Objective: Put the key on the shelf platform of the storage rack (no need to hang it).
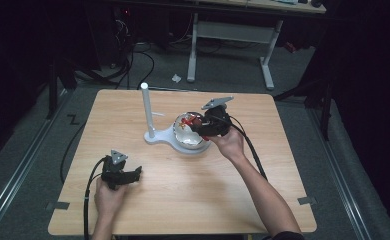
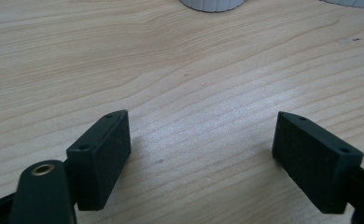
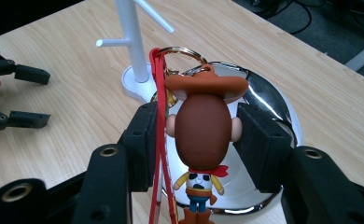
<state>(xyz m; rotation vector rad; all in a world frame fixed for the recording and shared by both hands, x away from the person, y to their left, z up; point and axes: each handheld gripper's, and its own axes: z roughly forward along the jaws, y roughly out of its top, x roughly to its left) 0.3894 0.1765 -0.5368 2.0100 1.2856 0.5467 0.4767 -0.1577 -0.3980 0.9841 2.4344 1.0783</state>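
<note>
The right gripper [image 3: 203, 140] is holding a cowboy-doll keychain [image 3: 203, 135] by its head, its two black pads pressing on either side of the brown head just below the orange hat brim. The doll is hanging upside-down in that gripper's own view, its small body with yellow shirt and blue trousers pointing toward the camera, directly above a shiny metal bowl [image 3: 269, 107]. A red strap [image 3: 160, 140] is running along the doll's side and past the inner face of one pad, and a gold key ring [image 3: 182, 51] is showing beyond the hat.

In the high view, the right gripper [image 1: 199, 125] is sitting over the bowl [image 1: 190, 140] near the middle of the wooden table [image 1: 183, 200], with the keychain [image 1: 189, 122] at the bowl's mouth. The bowl is standing just beside the round base of a white hanger stand [image 1: 146, 112], whose upright post is carrying short side pegs.

The left gripper [image 1: 133, 175] is resting low at the near left part of the table, well apart from the bowl and the stand. Its jaws are standing wide apart with nothing between them; in its own view the left gripper [image 2: 201, 154] is looking across bare wood grain, with the white base of the stand [image 2: 210, 4] at the top edge
</note>
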